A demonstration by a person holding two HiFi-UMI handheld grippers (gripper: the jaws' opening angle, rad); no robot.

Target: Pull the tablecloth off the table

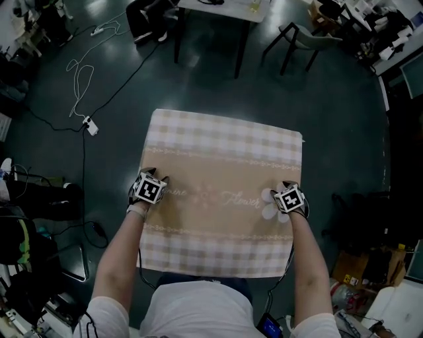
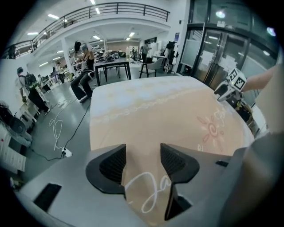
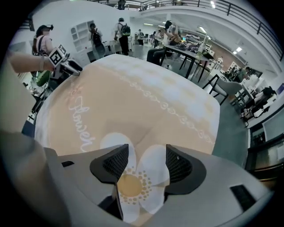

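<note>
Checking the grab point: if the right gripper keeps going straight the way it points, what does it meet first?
The tablecloth, at its white flower print, which shows between the open jaws of the right gripper. Whether the tips touch the cloth yet is unclear.

Tablecloth (image 1: 225,165) top flat, open across full width. Beyond its far edge: open floor up to white table (image 1: 225,8) and chair (image 1: 301,36). Left of it: white cable (image 1: 78,99), power strip (image 1: 91,126), dark clutter (image 1: 39,198). Right: open floor, then boxes (image 1: 357,264).
</note>
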